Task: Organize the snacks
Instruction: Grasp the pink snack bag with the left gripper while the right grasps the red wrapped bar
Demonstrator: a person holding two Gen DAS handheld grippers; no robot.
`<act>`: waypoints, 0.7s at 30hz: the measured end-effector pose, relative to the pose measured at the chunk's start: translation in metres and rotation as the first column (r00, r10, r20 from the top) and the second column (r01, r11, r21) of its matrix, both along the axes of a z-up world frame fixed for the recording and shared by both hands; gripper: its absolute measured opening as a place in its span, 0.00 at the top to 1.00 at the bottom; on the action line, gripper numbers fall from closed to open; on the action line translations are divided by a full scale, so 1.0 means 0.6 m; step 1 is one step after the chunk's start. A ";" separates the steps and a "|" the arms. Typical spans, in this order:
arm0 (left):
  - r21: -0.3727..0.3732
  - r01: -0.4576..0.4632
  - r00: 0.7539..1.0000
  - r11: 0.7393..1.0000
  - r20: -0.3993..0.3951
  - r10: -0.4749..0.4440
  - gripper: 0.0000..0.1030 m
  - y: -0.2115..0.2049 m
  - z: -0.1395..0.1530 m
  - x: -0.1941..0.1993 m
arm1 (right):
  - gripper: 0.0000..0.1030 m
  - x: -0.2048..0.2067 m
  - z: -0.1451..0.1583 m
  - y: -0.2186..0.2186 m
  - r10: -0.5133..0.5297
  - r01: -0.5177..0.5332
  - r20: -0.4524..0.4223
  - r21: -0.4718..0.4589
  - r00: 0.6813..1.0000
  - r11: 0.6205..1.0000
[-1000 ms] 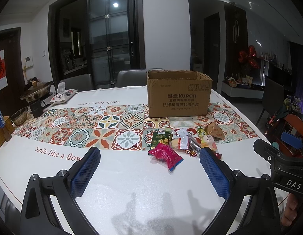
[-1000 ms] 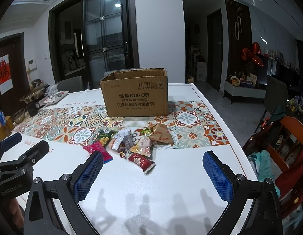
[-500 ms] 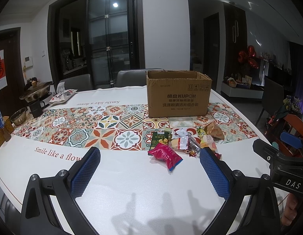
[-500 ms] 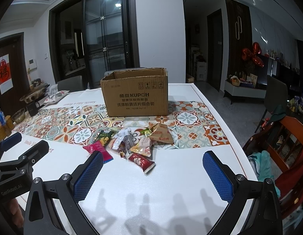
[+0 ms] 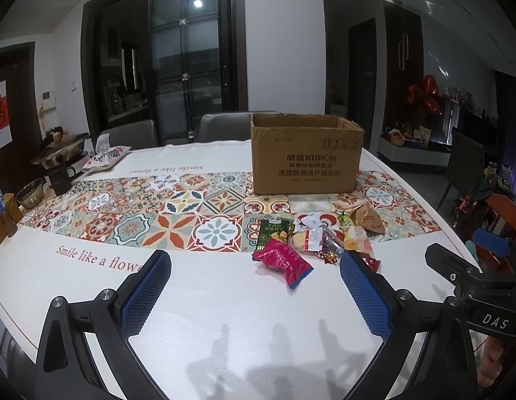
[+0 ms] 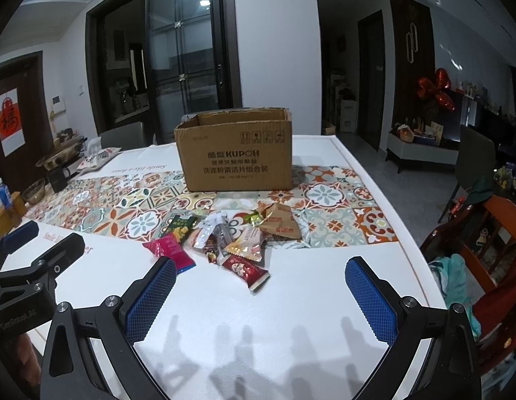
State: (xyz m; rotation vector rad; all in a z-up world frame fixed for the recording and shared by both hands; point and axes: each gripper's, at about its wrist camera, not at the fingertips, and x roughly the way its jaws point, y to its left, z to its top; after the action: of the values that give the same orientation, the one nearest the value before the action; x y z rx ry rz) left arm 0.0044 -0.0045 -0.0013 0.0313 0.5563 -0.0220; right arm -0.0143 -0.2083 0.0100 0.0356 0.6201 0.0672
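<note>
Left gripper (image 5: 254, 286) spread wide, holding nothing, above the white tablecloth (image 5: 224, 306). Right gripper (image 6: 261, 286) likewise wide and empty. Snack packets (image 6: 231, 240) lie heaped at the near edge of the tiled runner (image 5: 177, 210): pink packet (image 5: 283, 261) nearest on the left, red packet (image 6: 249, 270) nearest on the right, green packet (image 5: 273, 231) and brown packet (image 6: 281, 225) behind. Open cardboard box (image 6: 236, 153) stands upright on the runner beyond the heap, apart from it.
</note>
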 end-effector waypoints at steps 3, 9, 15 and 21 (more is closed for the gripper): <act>-0.002 0.007 1.000 1.000 -0.019 -0.007 0.03 -0.001 -0.009 0.013 | 0.01 0.011 -0.010 0.003 0.018 -0.018 -0.020 0.005 1.000 1.000; -0.003 0.021 0.998 1.000 -0.065 -0.021 0.12 -0.006 -0.029 0.047 | 0.03 0.045 -0.038 0.011 0.061 -0.061 -0.070 -0.001 0.996 0.998; -0.022 0.037 0.989 0.999 -0.143 -0.040 0.19 -0.009 -0.063 0.085 | 0.11 0.081 -0.071 0.025 0.111 -0.118 -0.123 -0.049 0.986 0.992; -0.058 0.057 0.971 0.997 -0.231 -0.069 0.28 -0.014 -0.099 0.122 | 0.24 0.120 -0.108 0.031 0.147 -0.164 -0.197 -0.070 0.969 0.984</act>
State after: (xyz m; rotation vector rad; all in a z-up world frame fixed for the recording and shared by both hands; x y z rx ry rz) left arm 0.0777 -0.0127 -0.0605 -0.0035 0.7890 -0.1024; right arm 0.0579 -0.1896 -0.0551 -0.0912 0.8175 0.1908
